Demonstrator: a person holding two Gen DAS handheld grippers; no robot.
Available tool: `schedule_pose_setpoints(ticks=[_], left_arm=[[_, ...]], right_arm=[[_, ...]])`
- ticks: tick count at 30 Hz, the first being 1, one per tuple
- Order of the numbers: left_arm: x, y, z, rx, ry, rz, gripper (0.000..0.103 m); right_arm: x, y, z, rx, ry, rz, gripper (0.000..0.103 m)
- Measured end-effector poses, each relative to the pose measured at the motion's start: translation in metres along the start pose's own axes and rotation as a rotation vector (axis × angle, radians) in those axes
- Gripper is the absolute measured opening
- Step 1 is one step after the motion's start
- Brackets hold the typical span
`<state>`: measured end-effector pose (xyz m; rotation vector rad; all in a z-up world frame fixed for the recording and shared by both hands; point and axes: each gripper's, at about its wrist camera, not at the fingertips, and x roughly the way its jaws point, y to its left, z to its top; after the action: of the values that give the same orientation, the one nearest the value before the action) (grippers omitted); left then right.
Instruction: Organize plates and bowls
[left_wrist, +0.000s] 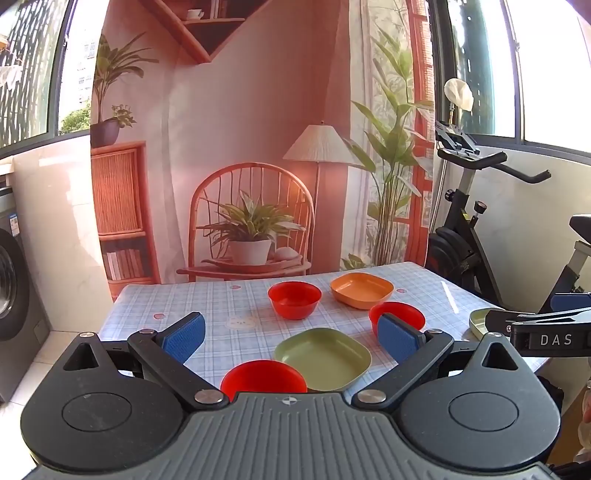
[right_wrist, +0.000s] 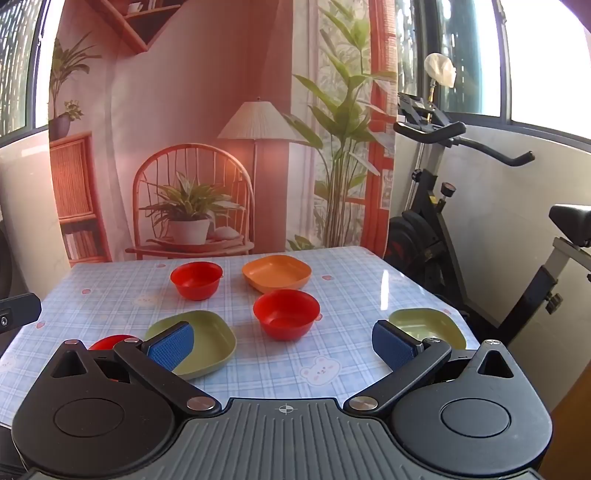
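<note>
On the checked tablecloth (left_wrist: 184, 306) (right_wrist: 351, 354) lie three red bowls, two green square plates and an orange square plate. In the left wrist view, a red bowl (left_wrist: 263, 377) sits nearest, a green plate (left_wrist: 322, 358) beside it, another red bowl (left_wrist: 294, 298) and the orange plate (left_wrist: 361, 289) farther back, a third red bowl (left_wrist: 402, 310) at right. My left gripper (left_wrist: 291, 332) is open above the near bowl and plate, holding nothing. My right gripper (right_wrist: 282, 343) is open too, empty, with a red bowl (right_wrist: 286, 313) ahead, one green plate (right_wrist: 210, 339) at left and the second green plate (right_wrist: 428, 326) at right.
An exercise bike (right_wrist: 443, 221) stands right of the table. A printed backdrop (left_wrist: 258, 147) hangs behind the far edge. A washing machine (left_wrist: 14, 288) is at the left. The right gripper's body (left_wrist: 546, 332) shows at the left view's right edge, over the second green plate (left_wrist: 478, 321).
</note>
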<state>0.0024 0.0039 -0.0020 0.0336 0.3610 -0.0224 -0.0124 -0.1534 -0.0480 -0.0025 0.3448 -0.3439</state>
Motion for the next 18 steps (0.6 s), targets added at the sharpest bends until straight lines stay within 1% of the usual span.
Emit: schedule_pose_setpoints(ticks=[18], left_arm=[[-0.0002, -0.0017, -0.0001, -0.001, 0.001, 0.0, 0.101]], right_arm=[[-0.0002, 0.0001, 0.0007, 0.001, 0.001, 0.0, 0.103]])
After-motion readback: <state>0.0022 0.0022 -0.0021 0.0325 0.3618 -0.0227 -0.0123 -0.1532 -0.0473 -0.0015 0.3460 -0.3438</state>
